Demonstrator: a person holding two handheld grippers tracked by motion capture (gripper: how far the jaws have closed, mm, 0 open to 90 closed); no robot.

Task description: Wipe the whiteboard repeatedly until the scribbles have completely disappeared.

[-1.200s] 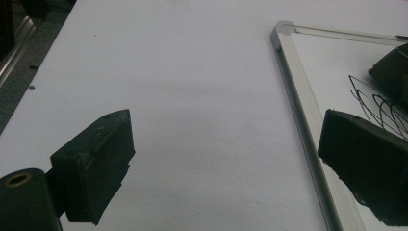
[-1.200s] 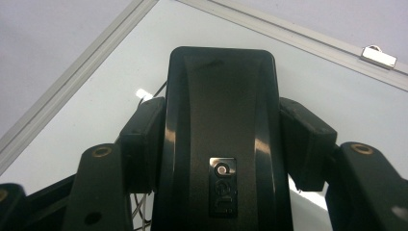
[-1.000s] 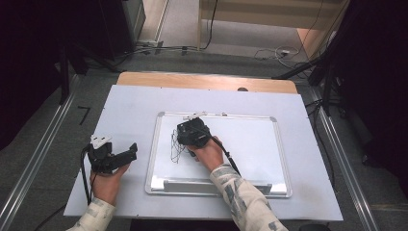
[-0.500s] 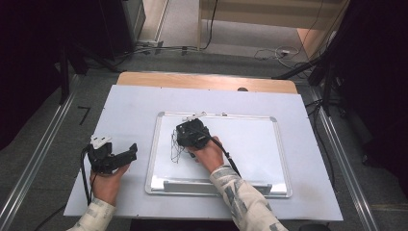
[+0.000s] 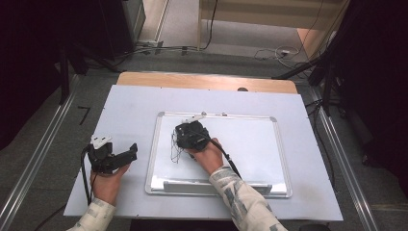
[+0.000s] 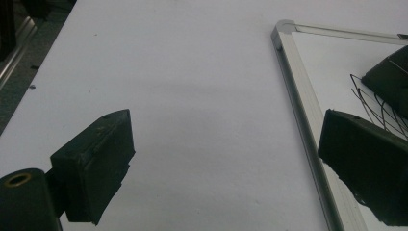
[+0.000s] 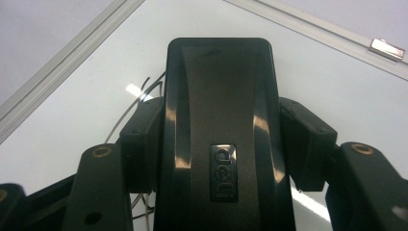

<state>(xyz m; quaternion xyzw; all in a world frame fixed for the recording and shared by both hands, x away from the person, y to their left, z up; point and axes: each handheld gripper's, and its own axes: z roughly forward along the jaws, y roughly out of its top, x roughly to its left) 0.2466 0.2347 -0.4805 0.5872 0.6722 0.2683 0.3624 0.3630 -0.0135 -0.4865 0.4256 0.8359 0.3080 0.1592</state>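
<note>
Clamping eraser (image 7: 219, 130), right hand-held gripper (image 7: 219, 139); long axis toward whiteboard (image 5: 250, 144) top edge.

Whiteboard eraser (image 7: 219, 130): near end cut off by the bottom edge of the right gripper view; its underside and contact with the whiteboard (image 7: 337, 91) hidden.
Black scribble (image 7: 139, 103): largely covered by the eraser; in the high view (image 5: 174, 147), too small to read.
Left gripper (image 6: 226, 163): right jaw cut by the frame edge.
Whiteboard (image 6: 300, 96): only its left frame and a sliver of surface in frame.
</note>
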